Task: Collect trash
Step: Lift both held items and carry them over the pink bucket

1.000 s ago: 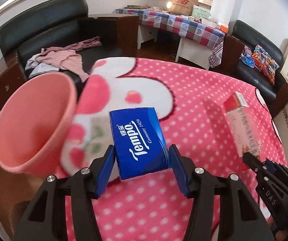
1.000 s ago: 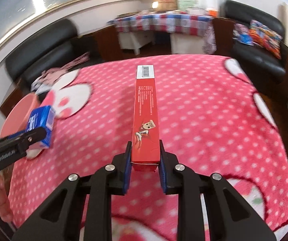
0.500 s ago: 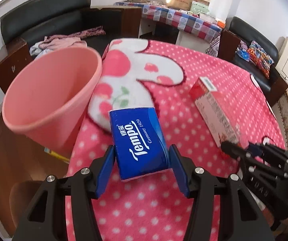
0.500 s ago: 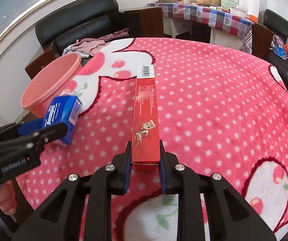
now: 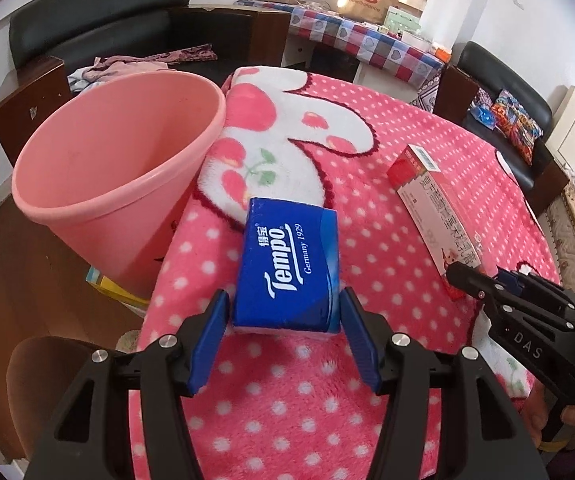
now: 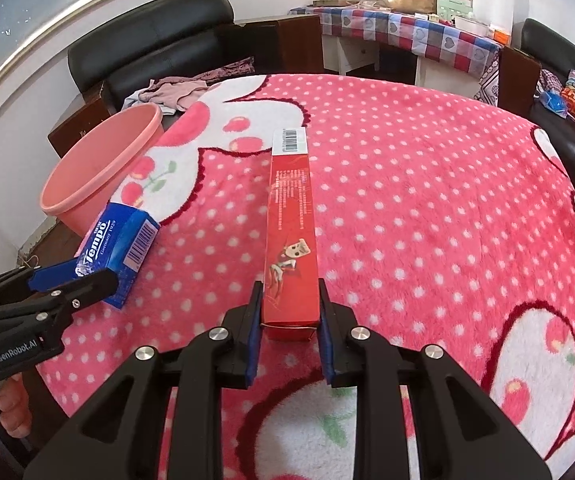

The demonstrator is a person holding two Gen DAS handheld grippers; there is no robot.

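A: What fills the frame?

B: A pink polka-dot blanket (image 5: 387, 240) with white cartoon patches covers the bench across both views. At the upper left of the left wrist view stands a pink bin (image 5: 99, 184), just off the blanket's edge, its mouth wide and tilted toward the camera; from here it looks empty.

A: And the trash itself?

B: Two pieces. The red carton (image 6: 292, 236) is long and narrow, running up the centre of the right wrist view, barcode end away from the camera. The right gripper (image 6: 290, 312) is clamped on its near end. The blue Tempo tissue pack (image 5: 289, 272) sits at the centre of the left wrist view, and the left gripper (image 5: 285, 316) has its blue pads pressed against the pack's two sides.

A: How will they handle?

B: Both look light. The carton is probably stiff card but hollow, so a hard squeeze could crush it; held at one end, its far end may swing, and a hold nearer the middle would steady it. The tissue pack is soft under a slick wrapper, so it likely gives a little and could slip; gripping across its narrow sides, as now, seems right.

A: Which goes first?

B: I judge the tissue pack, being nearest the bin.
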